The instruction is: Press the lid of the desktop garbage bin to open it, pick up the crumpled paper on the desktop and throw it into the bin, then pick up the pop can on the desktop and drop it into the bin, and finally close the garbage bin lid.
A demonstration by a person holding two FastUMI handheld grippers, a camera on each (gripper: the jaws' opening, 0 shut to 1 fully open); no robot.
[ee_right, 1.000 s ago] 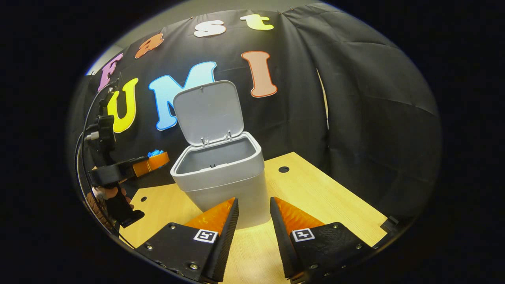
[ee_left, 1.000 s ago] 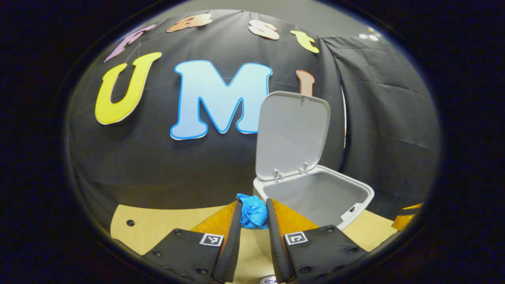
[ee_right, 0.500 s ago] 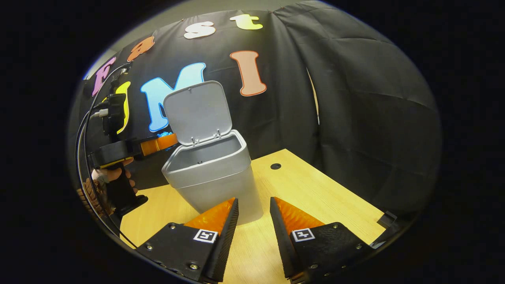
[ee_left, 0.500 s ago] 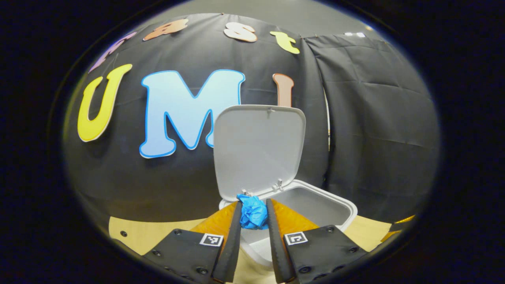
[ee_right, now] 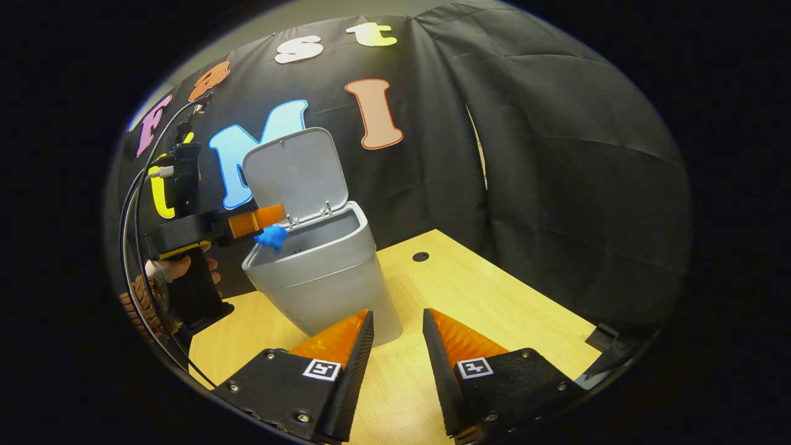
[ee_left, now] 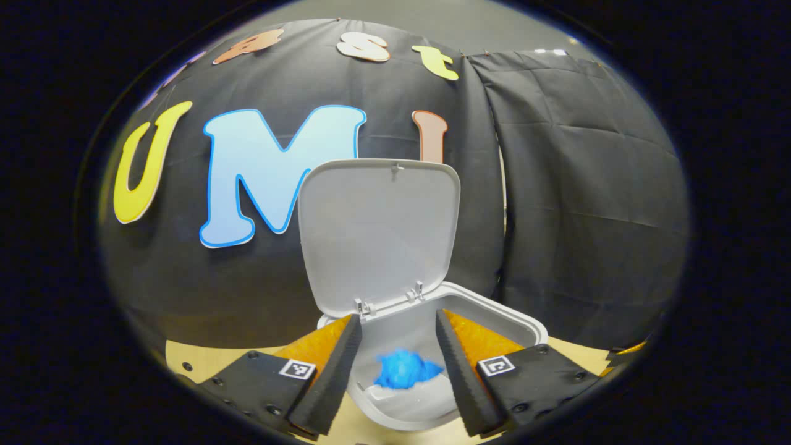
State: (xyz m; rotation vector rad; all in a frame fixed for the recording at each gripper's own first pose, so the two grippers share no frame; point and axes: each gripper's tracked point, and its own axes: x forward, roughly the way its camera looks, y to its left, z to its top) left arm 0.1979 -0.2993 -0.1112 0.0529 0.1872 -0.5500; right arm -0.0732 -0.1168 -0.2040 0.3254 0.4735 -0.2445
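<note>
Two tools in view. Left tool [ee_left: 392,340] fingers spread apart over the open garbage bin [ee_left: 525,324], lid [ee_left: 377,228] upright at 12 o'clock. Blue crumpled paper [ee_left: 405,371] sits free between the fingers, inside the bin mouth. Right tool [ee_right: 395,352] fingers apart, empty, above the worktop [ee_right: 494,309].

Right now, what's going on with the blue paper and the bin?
Left gripper open above the bin. Blue crumpled paper released, dropping inside. Lid up. Right gripper open, empty, low over the table.
</note>
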